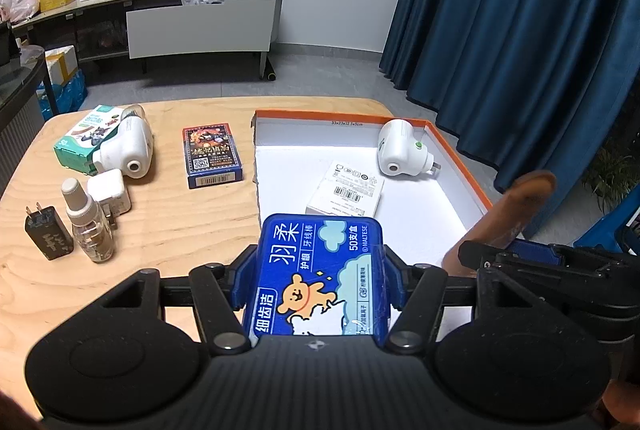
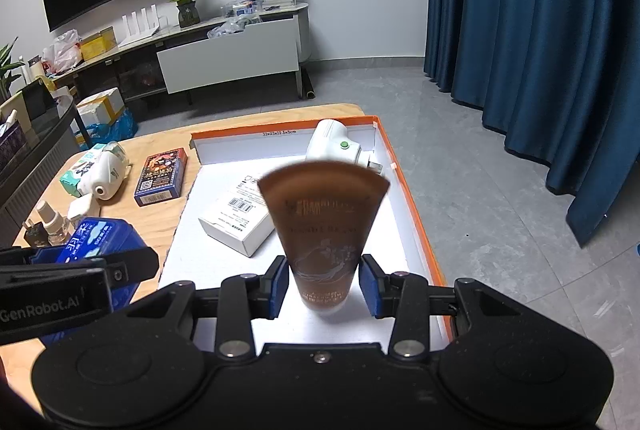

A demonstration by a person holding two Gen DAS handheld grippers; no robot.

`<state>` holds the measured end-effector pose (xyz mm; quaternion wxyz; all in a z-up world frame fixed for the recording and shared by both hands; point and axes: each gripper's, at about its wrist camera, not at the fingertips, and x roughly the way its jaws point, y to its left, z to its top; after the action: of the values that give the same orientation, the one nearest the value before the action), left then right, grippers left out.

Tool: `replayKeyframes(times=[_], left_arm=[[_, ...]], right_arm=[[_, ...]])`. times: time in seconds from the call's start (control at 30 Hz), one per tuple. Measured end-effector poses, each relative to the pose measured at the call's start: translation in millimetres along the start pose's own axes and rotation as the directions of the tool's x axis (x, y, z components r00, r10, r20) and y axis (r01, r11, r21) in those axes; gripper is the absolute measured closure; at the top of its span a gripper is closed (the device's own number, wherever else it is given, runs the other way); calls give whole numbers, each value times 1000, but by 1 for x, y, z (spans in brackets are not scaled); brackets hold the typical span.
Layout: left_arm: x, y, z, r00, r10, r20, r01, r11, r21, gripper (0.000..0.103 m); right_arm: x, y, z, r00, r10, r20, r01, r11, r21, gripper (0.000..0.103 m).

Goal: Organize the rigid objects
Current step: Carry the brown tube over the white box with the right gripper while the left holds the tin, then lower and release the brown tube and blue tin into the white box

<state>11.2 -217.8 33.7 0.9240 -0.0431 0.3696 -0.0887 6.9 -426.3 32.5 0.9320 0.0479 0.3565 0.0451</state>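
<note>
Mid-task, placing step. The left gripper (image 1: pixel 316 270) clamps a blue floss-pick box (image 1: pixel 320 270) at lower centre, over the near edge of the orange-rimmed tray (image 1: pixel 460 158). The right gripper (image 2: pixel 323 282) grasps a brown tube (image 2: pixel 324 226) above the tray floor. Next, I judge: lower both and release them clear of the white carton (image 2: pixel 236 222).

The near end of the blue floss box (image 1: pixel 320 270) is hidden behind the left gripper's (image 1: pixel 316 282) body. The brown tube's (image 2: pixel 324 230) far, flared end is blurred, and its print cannot be read; in the left view only the tube's end (image 1: pixel 516 206) shows, the rest hidden by the right gripper. The green carton (image 1: pixel 80 140) at far left is partly covered by a white plug-in device (image 1: pixel 124 146). A white adapter (image 1: pixel 110 192) sits partly behind the spray bottle (image 1: pixel 86 222). The white box's (image 1: pixel 346 192) near edge is hidden by the floss box. The label text on the tray's (image 1: pixel 460 158) far wall is too small to read.
</note>
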Motion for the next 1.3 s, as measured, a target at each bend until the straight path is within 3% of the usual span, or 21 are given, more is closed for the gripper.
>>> replayKeyframes(times=[0.5, 0.57, 0.6, 0.87, 0.97, 1.1, 1.3], left_arm=[[13, -7, 2, 1000, -22, -16, 22, 1000, 7, 40], [15, -9, 2, 999, -24, -23, 25, 1000, 10, 40], [16, -10, 1, 999, -27, -26, 27, 1000, 11, 40], [26, -20, 3, 998, -38, -45, 40, 999, 30, 40], [29, -25, 4, 997, -44, -58, 47, 998, 43, 40], [26, -30, 4, 997, -49, -61, 53, 997, 59, 25], [17, -23, 6, 998, -34, -48, 37, 998, 53, 23]], right_arm=[[9, -6, 11, 999, -38, 10, 38, 999, 7, 54], [7, -8, 14, 999, -34, 30, 34, 999, 20, 37], [5, -9, 15, 999, -31, 43, 30, 999, 23, 35], [-8, -19, 19, 993, -65, 94, 60, 997, 49, 32], [-13, -21, 20, 992, -69, 103, 64, 997, 54, 26], [-17, -20, 22, 990, -82, 113, 78, 996, 44, 24], [-23, -12, 22, 990, -80, 120, 77, 997, 29, 20]])
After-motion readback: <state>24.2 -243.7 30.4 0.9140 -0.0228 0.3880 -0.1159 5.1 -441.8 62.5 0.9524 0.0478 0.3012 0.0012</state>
